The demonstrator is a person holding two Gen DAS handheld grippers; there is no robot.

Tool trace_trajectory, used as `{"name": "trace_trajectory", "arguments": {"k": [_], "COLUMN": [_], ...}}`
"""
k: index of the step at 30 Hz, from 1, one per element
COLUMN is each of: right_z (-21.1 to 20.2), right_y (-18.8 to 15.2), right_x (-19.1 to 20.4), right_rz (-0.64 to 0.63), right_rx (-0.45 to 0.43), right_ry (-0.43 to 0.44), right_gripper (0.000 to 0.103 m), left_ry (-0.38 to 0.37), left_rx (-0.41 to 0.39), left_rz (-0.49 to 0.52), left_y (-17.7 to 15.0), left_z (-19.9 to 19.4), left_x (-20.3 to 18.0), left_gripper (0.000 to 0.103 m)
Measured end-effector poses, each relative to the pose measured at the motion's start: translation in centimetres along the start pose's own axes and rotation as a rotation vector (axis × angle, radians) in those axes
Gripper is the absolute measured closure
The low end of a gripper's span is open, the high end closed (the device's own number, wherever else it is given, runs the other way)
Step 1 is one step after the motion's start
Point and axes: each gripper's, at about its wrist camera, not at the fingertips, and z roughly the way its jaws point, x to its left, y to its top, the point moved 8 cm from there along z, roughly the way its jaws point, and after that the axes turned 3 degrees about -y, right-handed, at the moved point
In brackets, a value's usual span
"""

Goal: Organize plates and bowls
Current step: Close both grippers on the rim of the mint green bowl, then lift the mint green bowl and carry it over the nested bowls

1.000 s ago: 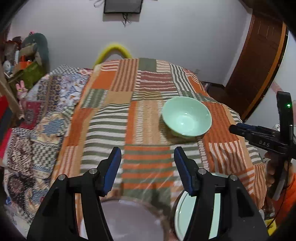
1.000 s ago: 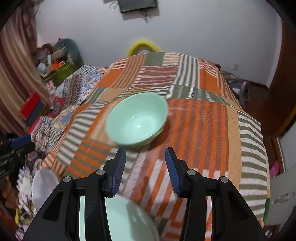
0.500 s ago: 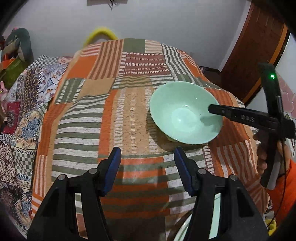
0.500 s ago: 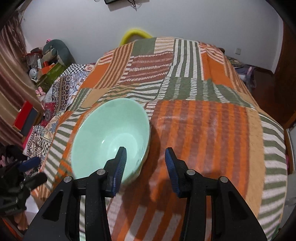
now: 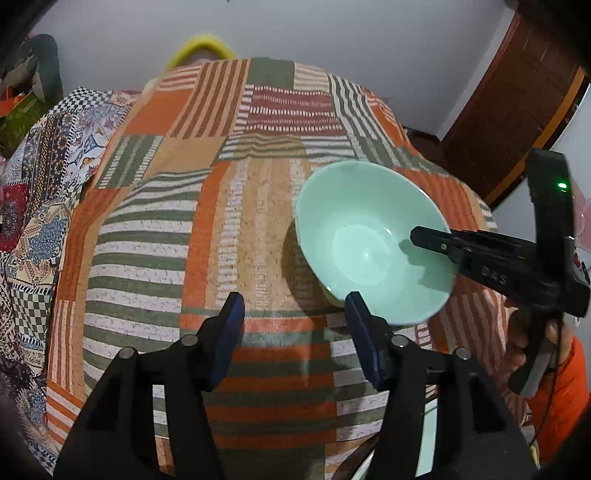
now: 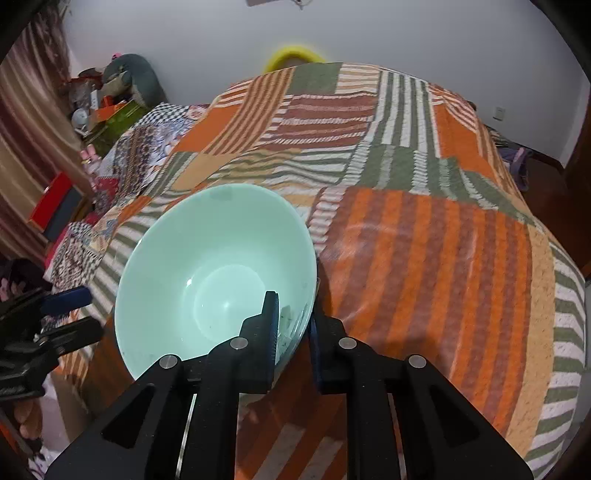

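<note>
Right gripper [image 6: 293, 325] jaws have just been closing, now clamped on near rim of mint-green bowl [image 6: 207, 266], one finger inside. Left gripper [image 5: 295, 332] jaws have just narrowed, half open, empty. Bowl sits on striped patchwork blanket [image 6: 424, 240]; white wall [image 6: 369, 33] beyond.

Two downward wrist views, shared bowl [image 5: 373, 240]

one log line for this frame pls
right gripper: just closed on green bowl rim | left gripper: open, empty | bowl on patchwork cloth
</note>
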Motion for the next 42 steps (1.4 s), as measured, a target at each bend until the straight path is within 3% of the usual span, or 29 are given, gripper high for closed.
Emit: {"name": "trace_trajectory", "arguments": {"k": [4, 8, 11, 18, 28, 32, 42], "right_z": [-0.3, -0.4, -0.6, -1.5, -2.1, -2.2, -3.8], "right_y": [-0.7, -1.3, -1.4, -2.3, -3.7, -3.7, -4.1], "right_x": [1.1, 2.4, 2.7, 2.5, 2.3, 2.3, 2.5], "right_rz": [-0.020, -0.039, -0.044, -0.017, 0.014, 0.028, 0.048], "right_rx": [0.004, 0.010, 0.004, 0.018, 0.018, 0.016, 0.001], "right_ry": [0.033, 0.080, 0.063, 0.059, 0.067, 0.067, 0.054], "right_gripper": [0.088, 0.088, 0.087, 0.088, 0.087, 0.087, 0.087], "left_ry": [-0.012, -0.002, 0.021, -0.005, -0.051, -0.016, -0.050], "left_rx": [0.019, 0.055, 0.048, 0.052, 0.132, 0.112, 0.052], "left_rz": [0.006, 0.017, 0.033, 0.043, 0.036, 0.079, 0.089], "left_y": [-0.1, -0.6, -0.8, -1.3, -2.9, -3.0, -3.2], "left_z": [0.6, 1.6, 1.5, 1.0, 2.4, 2.3, -0.6], "left_x": [-0.2, -0.1, 0.3, -0.3, -0.9, -1.3, -2.5], "left_gripper": [0.057, 0.072, 0.087, 0.089, 0.089, 0.089, 0.089]}}
